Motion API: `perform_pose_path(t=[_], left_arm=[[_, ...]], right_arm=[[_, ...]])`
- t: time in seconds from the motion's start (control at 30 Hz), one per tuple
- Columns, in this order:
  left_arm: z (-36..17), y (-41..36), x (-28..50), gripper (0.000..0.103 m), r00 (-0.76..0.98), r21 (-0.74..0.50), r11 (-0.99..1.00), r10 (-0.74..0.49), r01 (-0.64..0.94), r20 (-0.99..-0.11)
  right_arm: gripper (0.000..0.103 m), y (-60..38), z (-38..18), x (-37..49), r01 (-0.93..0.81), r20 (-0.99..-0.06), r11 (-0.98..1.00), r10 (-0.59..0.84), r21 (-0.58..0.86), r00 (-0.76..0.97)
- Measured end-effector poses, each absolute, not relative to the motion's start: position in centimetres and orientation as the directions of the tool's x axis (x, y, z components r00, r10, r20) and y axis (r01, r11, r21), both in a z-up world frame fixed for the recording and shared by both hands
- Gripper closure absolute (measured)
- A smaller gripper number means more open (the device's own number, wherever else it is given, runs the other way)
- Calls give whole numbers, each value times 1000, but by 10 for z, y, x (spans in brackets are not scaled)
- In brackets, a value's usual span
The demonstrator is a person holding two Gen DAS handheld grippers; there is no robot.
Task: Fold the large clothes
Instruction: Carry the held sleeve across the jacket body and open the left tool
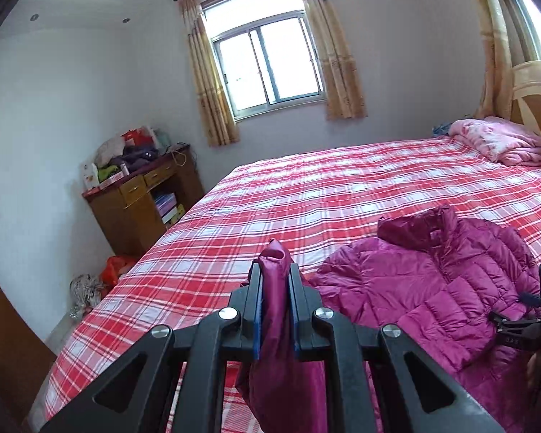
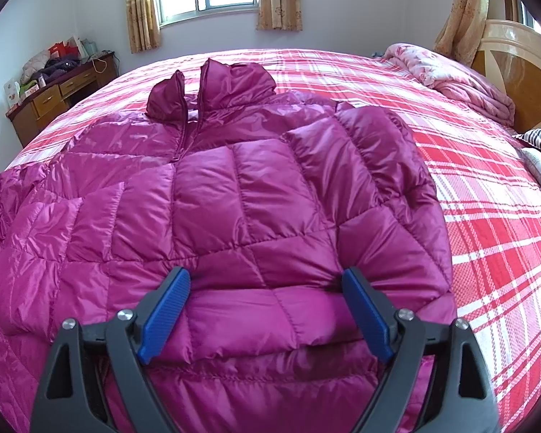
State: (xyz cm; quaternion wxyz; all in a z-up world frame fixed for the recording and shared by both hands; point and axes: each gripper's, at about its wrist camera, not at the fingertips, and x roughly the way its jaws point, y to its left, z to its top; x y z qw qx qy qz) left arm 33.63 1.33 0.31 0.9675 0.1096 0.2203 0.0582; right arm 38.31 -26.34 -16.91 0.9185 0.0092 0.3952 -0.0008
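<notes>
Left gripper (image 1: 276,278) is clamped on a bunched fold of the magenta quilted puffer jacket (image 2: 216,209), the fabric pinched between its blue pads (image 1: 259,310) and hanging below them, lifted off the bed. Right gripper (image 2: 267,310) has its jaws spread wide apart, its blue pads (image 2: 164,310) pressing down on the jacket's lower part, near the hem, with the padded cloth bulging between them.

The jacket lies front up on the red and white plaid bedsheet (image 2: 487,216), spread across the near part of the bed. Its shell is shiny, stitched into puffy squares, with a zipper running up the middle to a stand-up collar (image 2: 212,83) that is parted open at the far end. One sleeve (image 2: 389,151) is folded over the chest on the right side.

A pink quilt (image 2: 461,75) sits bunched by the wooden headboard (image 2: 523,83). A wooden desk (image 1: 140,202) piled with clutter stands beside the curtained window (image 1: 267,65).
</notes>
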Motion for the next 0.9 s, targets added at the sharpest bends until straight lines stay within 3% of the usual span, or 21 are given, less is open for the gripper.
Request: perform_pose_path(t=[0.17,0.23,0.37,0.5,0.73,0.9], left_arm=[[4,-19,347,92,895,252,968,101,13,-434],[1,-30,351,92,894,257,965,80,40,-441],[-6,-55,363,92,877,216,969,-1,119,-481],[-15,-95,371,92,861,218,954,-70,205,-504],[-46,-158,381,92,825,226,926,-137,304,-549],[-76,-189,387,91,791,216,907,-175,360,-586]], right_arm=[[14,-279,-144,363,26,-678,999,-6,19,735],[5,-290,-137,351,45,-647,999,-18,26,762],[4,-307,-141,338,102,-607,995,-78,4,790],[4,-324,-144,337,135,-604,986,-49,98,795],[2,-331,-159,352,148,-689,980,-18,131,725],[2,-334,-159,343,171,-662,975,-36,140,749]])
